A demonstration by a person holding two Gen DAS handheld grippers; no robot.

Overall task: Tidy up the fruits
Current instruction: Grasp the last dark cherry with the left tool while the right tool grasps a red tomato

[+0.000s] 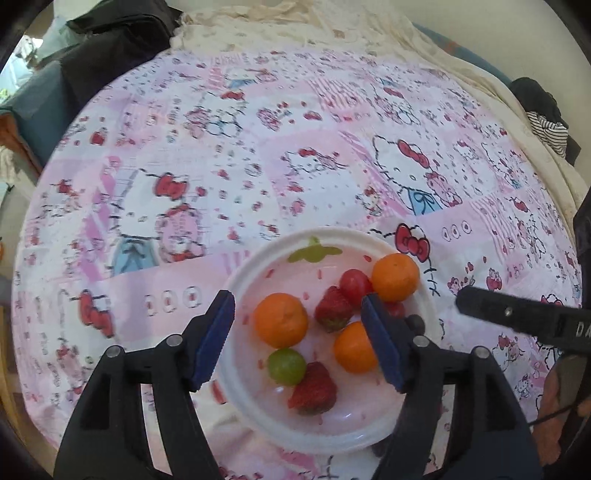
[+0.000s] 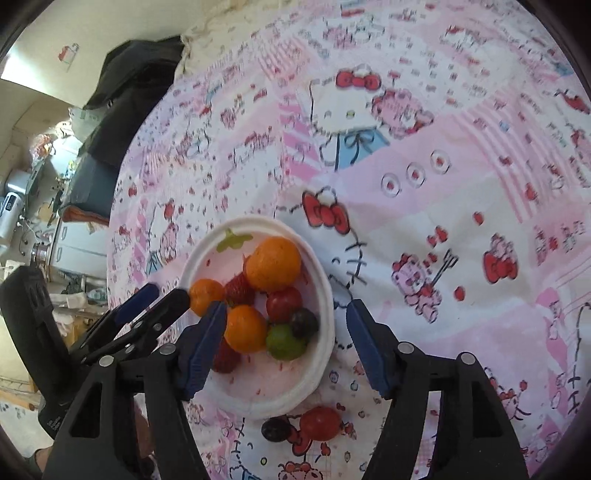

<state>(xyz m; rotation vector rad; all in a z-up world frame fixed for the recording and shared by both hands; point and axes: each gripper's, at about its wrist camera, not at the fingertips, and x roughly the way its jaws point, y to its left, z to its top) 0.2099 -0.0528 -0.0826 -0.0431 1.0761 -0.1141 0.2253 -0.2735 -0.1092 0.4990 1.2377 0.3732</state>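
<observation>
A white plate [image 1: 240,280] on the patterned cloth holds three oranges [image 1: 280,319], two strawberries [image 1: 333,304], a green grape [image 1: 286,365] and a red grape [image 1: 354,282]. My left gripper [image 1: 297,339] is open just above the plate, empty. In the right wrist view the plate [image 2: 325,295] holds the same fruit plus a dark grape [image 2: 303,322]. My right gripper [image 2: 284,347] is open and empty over the plate's near right side. A red grape [image 2: 320,423] and a dark grape [image 2: 276,430] lie on the cloth outside the plate.
The pink and white cartoon-print cloth [image 1: 295,147] covers the table. Dark clothing [image 1: 110,33] lies at the far left edge. The right gripper's finger [image 1: 517,317] reaches in from the right in the left wrist view. Household clutter [image 2: 37,206] is beyond the table's left edge.
</observation>
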